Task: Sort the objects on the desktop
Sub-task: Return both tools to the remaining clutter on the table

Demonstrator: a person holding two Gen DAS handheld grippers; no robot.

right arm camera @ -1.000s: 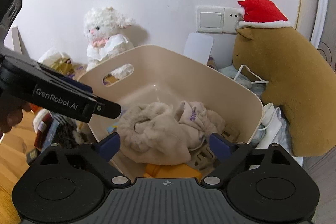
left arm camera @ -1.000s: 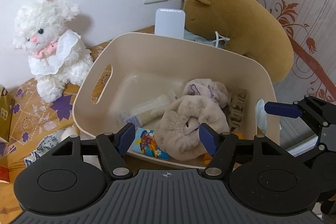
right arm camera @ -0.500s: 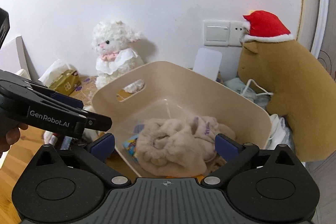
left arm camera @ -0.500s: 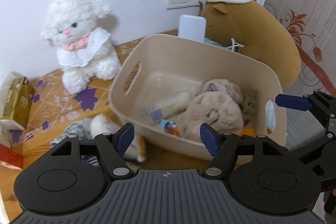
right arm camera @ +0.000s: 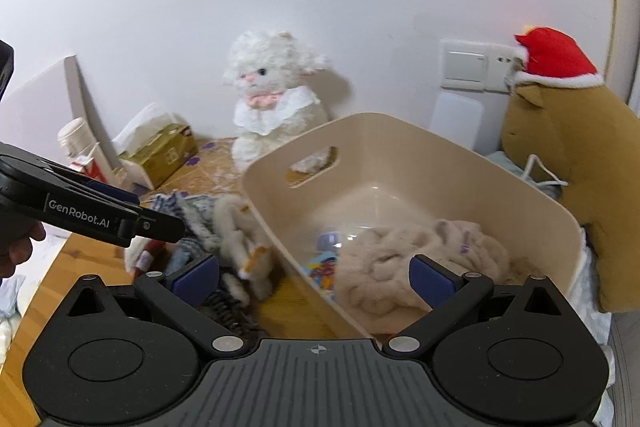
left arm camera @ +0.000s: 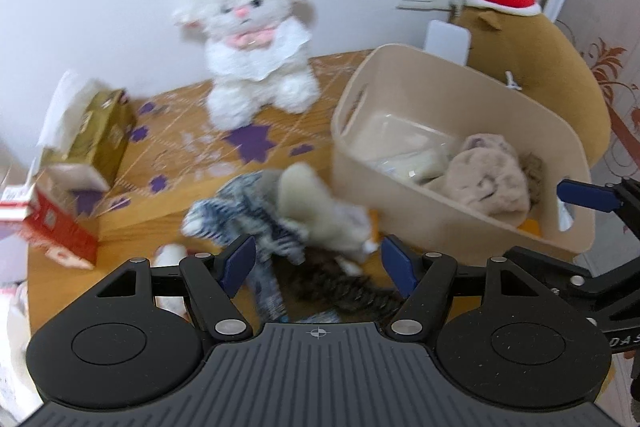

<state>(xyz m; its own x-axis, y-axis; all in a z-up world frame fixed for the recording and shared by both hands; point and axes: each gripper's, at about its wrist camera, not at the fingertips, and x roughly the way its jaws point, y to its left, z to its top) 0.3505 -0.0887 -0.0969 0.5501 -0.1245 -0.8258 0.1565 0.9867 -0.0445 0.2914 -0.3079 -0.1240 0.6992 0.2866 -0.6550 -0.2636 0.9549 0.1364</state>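
The beige bin (right arm camera: 472,167) already holds several things: a fluffy beige cloth (right arm camera: 404,259), a clear packet (left arm camera: 408,159) and a small colourful pack (right arm camera: 324,269) near its front wall. So I judge that part of the sorting is done, but not all of it.

What is left lies on the wooden desk (left arm camera: 160,211) just beside the bin's left wall: a heap with a blue-white striped cloth (left arm camera: 248,219), a cream soft toy (left arm camera: 316,211) and something dark and woolly (left arm camera: 340,287) (it is too blurred to name). None of these is inside the bin yet.

The left gripper (left arm camera: 318,263) hangs over this heap with its jaws apart and nothing pressed between them. The right gripper (right arm camera: 314,277) has just been opening to its widest and holds nothing; it is in front of the bin's near corner.

Around them stand a white plush lamb (left arm camera: 252,39) at the wall, a brown plush with a red hat (right arm camera: 560,155) close behind the bin, a golden tissue box (left arm camera: 96,131) and a red carton (left arm camera: 56,223). The heap is tangled, so picking one piece alone may drag its neighbours, and the bin wall is very near to it.
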